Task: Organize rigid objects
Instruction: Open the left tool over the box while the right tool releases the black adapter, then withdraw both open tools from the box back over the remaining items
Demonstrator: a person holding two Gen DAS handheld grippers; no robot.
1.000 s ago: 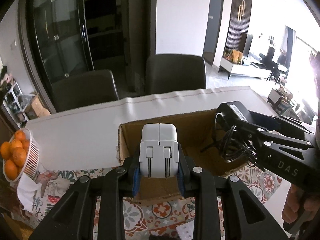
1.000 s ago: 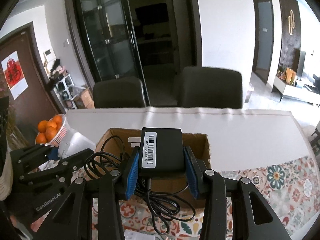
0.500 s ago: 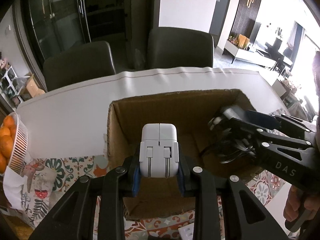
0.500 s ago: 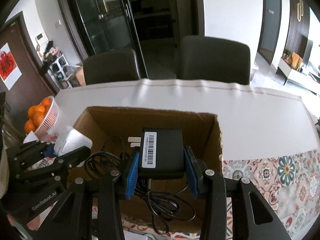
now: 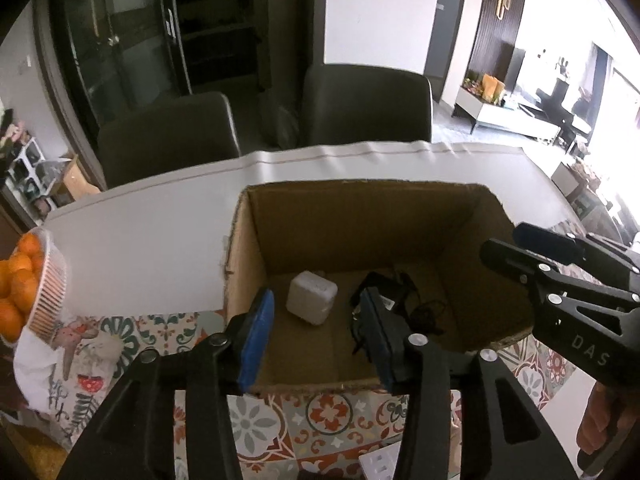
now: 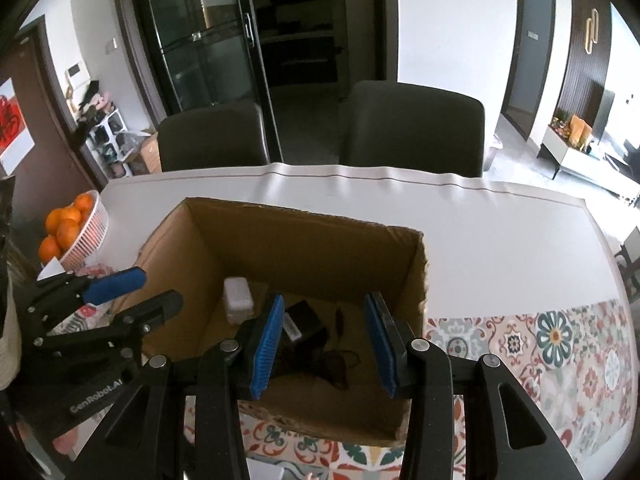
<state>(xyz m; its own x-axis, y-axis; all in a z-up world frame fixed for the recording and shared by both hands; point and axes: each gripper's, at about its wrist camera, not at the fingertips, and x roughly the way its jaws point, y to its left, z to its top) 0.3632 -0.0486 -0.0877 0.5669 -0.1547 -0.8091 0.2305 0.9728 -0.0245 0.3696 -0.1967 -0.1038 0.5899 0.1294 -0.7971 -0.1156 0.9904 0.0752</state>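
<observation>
- Blue-padded jaws of the left gripper [image 5: 318, 334] stand apart over the near edge of the cardboard box [image 5: 360, 208], having just been opening, with nothing between the pads.
- Right gripper [image 6: 324, 338] also hangs over the near edge of the box [image 6: 304, 220], its blue pads spread and gripping nothing; in the left wrist view it reaches in from the right, a person's hand [image 5: 600, 420] on its handle.
- On the box floor, the white power adapter [image 5: 312, 298] lies loose toward the left wall, seen from the right wrist as a pale block [image 6: 238, 300] by the same wall.
- Just beside it to the right lies the black power brick [image 5: 380, 296], with a white barcode label and its black cable [image 5: 428, 312] tangled next to it; the right wrist view shows the brick [image 6: 302, 320] and cable [image 6: 332, 360] on the cardboard floor.
- Box stands on a dining table where a patterned floral cloth [image 6: 552, 340] covers the near part and a plain white covering [image 6: 500, 240] the far part.
- To the left, a white basket of oranges [image 6: 76, 232] sits at the table's edge.
- Beyond the table, two dark chairs [image 6: 416, 128] face in, with glass-fronted dark doors [image 6: 208, 28] behind them.
</observation>
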